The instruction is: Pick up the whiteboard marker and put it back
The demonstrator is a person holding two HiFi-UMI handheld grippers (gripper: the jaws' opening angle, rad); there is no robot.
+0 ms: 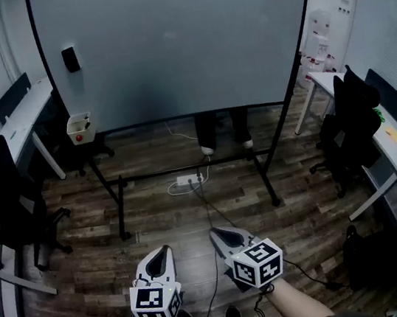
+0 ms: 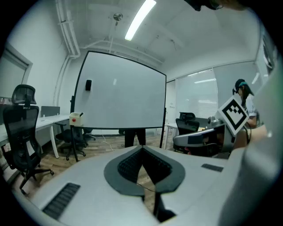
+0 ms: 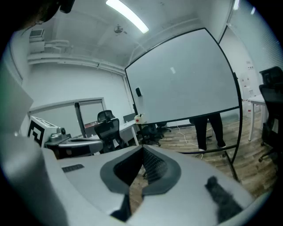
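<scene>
Left gripper (image 2: 142,149): jaws closed tip to tip, nothing held. Right gripper (image 3: 143,149): likewise closed and empty. Both are held side by side, low over the wooden floor (image 1: 155,213), tilted slightly downward and aimed at the whiteboard (image 1: 179,37), each carried on a forearm entering from the bottom edge. Marker (image 1: 87,122): seen only as a small dark stick, standing in a cream box (image 1: 79,130) at the whiteboard's lower left corner, well apart from both grippers.
</scene>
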